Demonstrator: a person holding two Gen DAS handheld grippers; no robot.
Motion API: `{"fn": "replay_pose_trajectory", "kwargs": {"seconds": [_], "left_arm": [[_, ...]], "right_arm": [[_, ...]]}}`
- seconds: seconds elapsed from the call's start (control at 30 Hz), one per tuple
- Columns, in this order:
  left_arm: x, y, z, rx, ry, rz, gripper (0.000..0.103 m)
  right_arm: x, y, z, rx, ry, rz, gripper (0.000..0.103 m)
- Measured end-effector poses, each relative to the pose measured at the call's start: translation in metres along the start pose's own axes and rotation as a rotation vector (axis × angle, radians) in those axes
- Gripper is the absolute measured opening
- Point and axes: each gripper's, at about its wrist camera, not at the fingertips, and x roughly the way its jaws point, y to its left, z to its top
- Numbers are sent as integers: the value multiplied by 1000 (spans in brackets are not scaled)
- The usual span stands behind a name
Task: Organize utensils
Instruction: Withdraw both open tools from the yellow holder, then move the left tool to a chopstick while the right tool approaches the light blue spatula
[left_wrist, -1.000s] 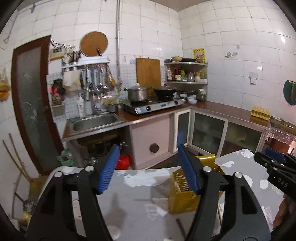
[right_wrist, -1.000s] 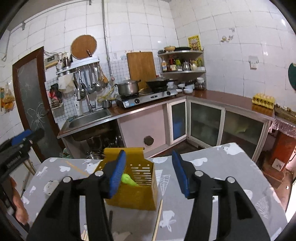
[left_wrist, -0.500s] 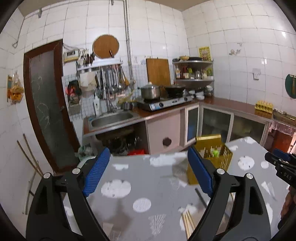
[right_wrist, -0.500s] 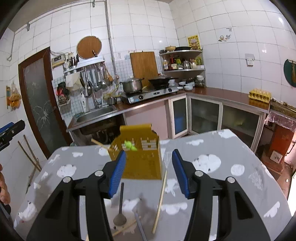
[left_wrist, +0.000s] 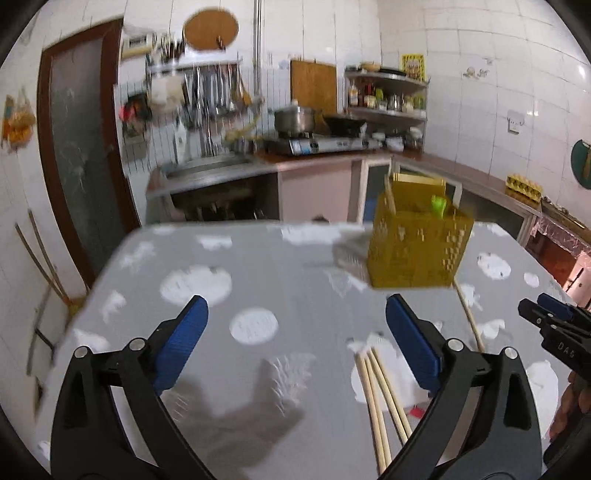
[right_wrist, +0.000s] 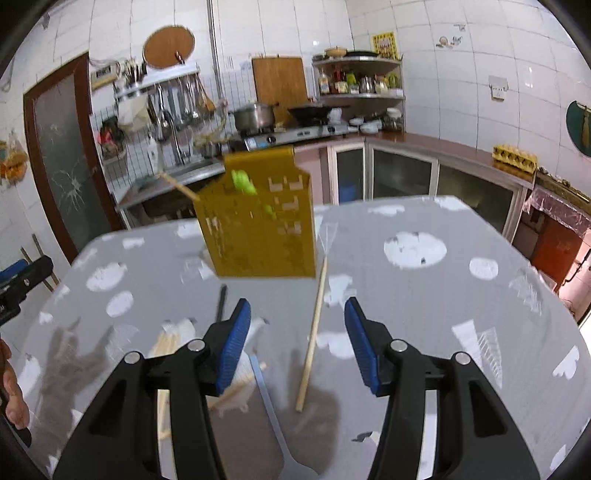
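A yellow perforated utensil holder stands on the grey patterned table, with a green-handled utensil and a chopstick sticking out of it. In front of it lie a single chopstick, a bundle of chopsticks, a black handle and a metal utensil. My left gripper hovers over the table left of the bundle; its jaws are opening with nothing between them. My right gripper is open above the single chopstick and holds nothing.
The table edge drops off at the left and far sides. Behind it are a sink counter, a stove with pots, and cabinets. A hand shows at the left edge of the right wrist view.
Both grippers have come down and tilted toward the table, so the loose utensils now show. The left jaws have spread wider. The right jaws keep the same gap.
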Motion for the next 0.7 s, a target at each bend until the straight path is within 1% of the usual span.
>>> {"fn": "replay_pose_trajectory", "kwargs": {"seconds": [0.13,0.2,0.3,0.47,0.57,0.7], "left_arm": [[25,-6,-19,7,50,3,95],[33,-12,-26,12,68,0,98],[49,-20,-38,27,103,2,98],[66,-22,-47,26,159,15,98],[74,-23,-54,31,185,11,98],[80,-26,-61,52,223,18,98]], "right_arm": [[21,5,-14,-25,46,-28,53],[32,7,-19,-35,72,-29,53],[44,9,-25,-50,106,-26,53],[54,14,-32,-71,153,-20,53],[61,19,-40,-95,188,-18,52],[66,26,-45,-131,210,-19,52]]}}
